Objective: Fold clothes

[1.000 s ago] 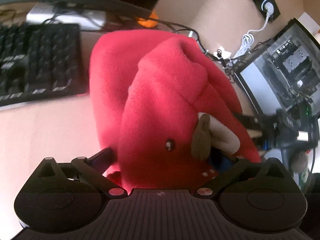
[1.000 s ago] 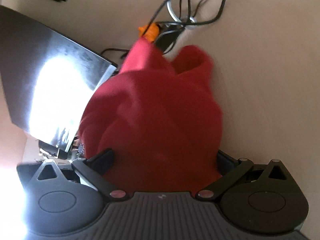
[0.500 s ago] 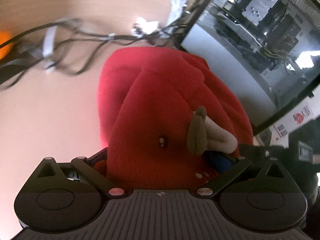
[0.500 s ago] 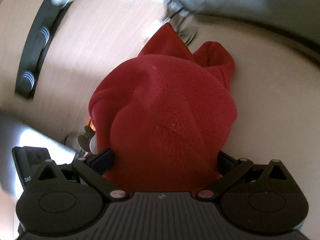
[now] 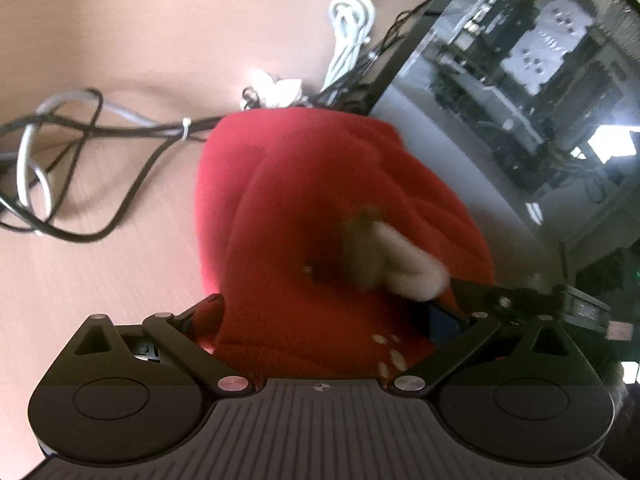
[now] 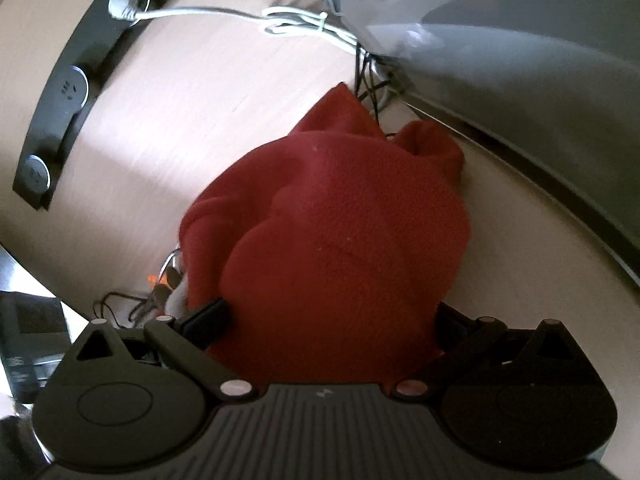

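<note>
A red fleece garment (image 5: 312,208) hangs bunched in front of the left wrist camera, with a brown and cream patch (image 5: 384,256) on its right side. My left gripper (image 5: 320,320) is shut on its near edge. The same red garment (image 6: 340,248) fills the middle of the right wrist view, and my right gripper (image 6: 328,320) is shut on it too. Both sets of fingertips are buried in fleece. The garment is held up above the wooden desk (image 5: 100,272).
Black and grey cables (image 5: 80,152) and a white cord (image 5: 348,24) lie on the desk. An open computer case (image 5: 520,80) stands at the right. In the right wrist view a black power strip (image 6: 60,112) lies at left and a grey case (image 6: 520,80) at upper right.
Both grippers have swung with the garment: the keyboard left the left view and the computer case came closer. The power strip and the grey case came into the right view.
</note>
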`<state>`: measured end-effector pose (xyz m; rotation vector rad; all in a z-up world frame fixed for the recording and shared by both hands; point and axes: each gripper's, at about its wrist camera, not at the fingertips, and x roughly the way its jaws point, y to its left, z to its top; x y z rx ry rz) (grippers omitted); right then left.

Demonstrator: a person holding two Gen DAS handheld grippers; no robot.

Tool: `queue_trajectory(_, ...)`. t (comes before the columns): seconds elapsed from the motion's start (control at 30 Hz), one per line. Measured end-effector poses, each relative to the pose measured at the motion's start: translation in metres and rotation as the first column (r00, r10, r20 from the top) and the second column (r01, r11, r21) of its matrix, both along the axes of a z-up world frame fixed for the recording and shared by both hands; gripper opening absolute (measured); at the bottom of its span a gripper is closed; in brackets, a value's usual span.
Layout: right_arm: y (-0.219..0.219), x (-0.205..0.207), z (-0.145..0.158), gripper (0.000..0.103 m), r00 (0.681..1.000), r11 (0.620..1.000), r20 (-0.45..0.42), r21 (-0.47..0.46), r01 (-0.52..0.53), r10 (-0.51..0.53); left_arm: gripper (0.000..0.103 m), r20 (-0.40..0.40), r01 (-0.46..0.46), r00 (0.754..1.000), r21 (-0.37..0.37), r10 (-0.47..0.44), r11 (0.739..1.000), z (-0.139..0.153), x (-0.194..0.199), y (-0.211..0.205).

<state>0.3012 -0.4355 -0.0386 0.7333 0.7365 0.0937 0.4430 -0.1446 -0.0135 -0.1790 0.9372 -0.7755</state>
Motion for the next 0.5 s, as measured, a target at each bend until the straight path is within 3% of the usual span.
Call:
queue_trajectory(0.13,-0.003,-0.008,0.007,0.103,1.0,0.999,-0.013,-0.041,0.006,-0.006,0.102,0.062,0.024,0.998,-0.075,-0.019,0.997,0.022,-0.01,0.015)
queue_trajectory(0.27,0.007,-0.027,0.028,0.103,0.999,0.984,0.052,-0.176,0.026,-0.018,0.102,0.12,-0.05,0.991,-0.129,0.066,0.99,0.035,-0.012,0.035)
queue_trajectory(0.37,0.013,-0.031,0.035,0.103,0.997,0.968,0.074,-0.246,0.05,-0.033,0.102,0.099,-0.129,0.986,-0.069,0.136,0.989,0.022,-0.001,0.031)
queue_trajectory(0.5,0.012,-0.03,0.034,0.103,0.995,0.969,0.04,-0.226,0.097,-0.09,0.102,0.068,-0.136,0.988,-0.015,0.137,0.991,-0.001,0.006,0.012)
